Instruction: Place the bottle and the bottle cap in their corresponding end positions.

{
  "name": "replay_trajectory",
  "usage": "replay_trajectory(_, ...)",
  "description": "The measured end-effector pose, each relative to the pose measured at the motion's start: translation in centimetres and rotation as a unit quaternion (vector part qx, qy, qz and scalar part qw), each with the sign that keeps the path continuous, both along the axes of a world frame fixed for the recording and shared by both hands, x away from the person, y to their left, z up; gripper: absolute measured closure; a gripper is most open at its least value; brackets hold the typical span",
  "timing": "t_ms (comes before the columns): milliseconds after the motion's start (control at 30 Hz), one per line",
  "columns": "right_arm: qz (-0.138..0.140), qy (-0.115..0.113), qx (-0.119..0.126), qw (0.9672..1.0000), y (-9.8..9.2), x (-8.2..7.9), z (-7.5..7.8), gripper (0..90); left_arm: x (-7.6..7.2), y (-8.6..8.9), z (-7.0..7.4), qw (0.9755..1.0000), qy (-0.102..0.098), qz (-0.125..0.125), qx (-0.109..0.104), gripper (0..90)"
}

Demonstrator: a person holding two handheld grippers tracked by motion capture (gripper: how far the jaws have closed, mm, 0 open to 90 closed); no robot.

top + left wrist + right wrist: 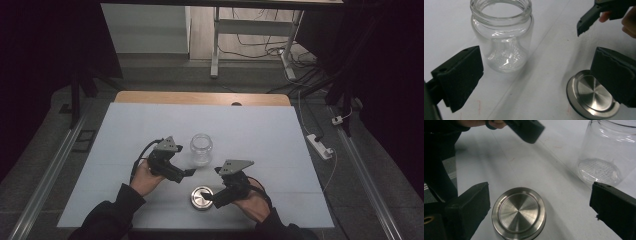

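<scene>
The jar (pixel 202 148) is standing upright and open-mouthed near the middle of the table (pixel 125 130), with nothing visible inside it. Its lid (pixel 201 197) is lying flat on the table at about 6 o'clock from the jar, near but apart from it, metal face up.

The left gripper (pixel 190 172) is hovering at roughly 8 o'clock from the jar, and its jaws are standing wide apart with nothing between them; in the left gripper view the jar (pixel 502 37) is sitting ahead between the two jaws without touching either pad. The right gripper (pixel 205 198) is reaching in from about 3 o'clock of the lid. In the right gripper view the lid (pixel 519 213) is lying between its spread jaws, and neither pad is pressing on it: one jaw is just beside the rim, the other well clear.

Judging by how things lie, the jar and lid are separated and each gripper is lined up on one of them, so the work is somewhere in the middle. If the aim is to cap the jar, everything is still ahead: gripping the lid, carrying it toward 12 o'clock over the mouth, steadying the glass and seating it. If the aim was opening, the lid is already off.
</scene>
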State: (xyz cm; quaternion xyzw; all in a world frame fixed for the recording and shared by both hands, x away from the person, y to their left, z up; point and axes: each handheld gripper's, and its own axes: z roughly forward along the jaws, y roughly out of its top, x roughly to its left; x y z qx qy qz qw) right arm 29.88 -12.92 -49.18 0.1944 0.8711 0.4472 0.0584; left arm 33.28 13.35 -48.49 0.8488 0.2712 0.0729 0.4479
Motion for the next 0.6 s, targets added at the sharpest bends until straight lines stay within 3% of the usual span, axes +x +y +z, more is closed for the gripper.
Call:
replay_trajectory(333, -0.01, -0.009, 0.002, 0.9999, -0.8, -0.1, 0.6, 0.5, -1.6, 0.9, 0.2, 0.9998, 0.011, -0.007, -0.018, 0.0)
replay_trajectory(600, -0.021, -0.015, 0.0, 0.9997, -1.4, -0.3, 0.8, 0.0, -3.3, 1.9, 0.4, 0.9998, 0.013, -0.01, -0.014, 0.0)
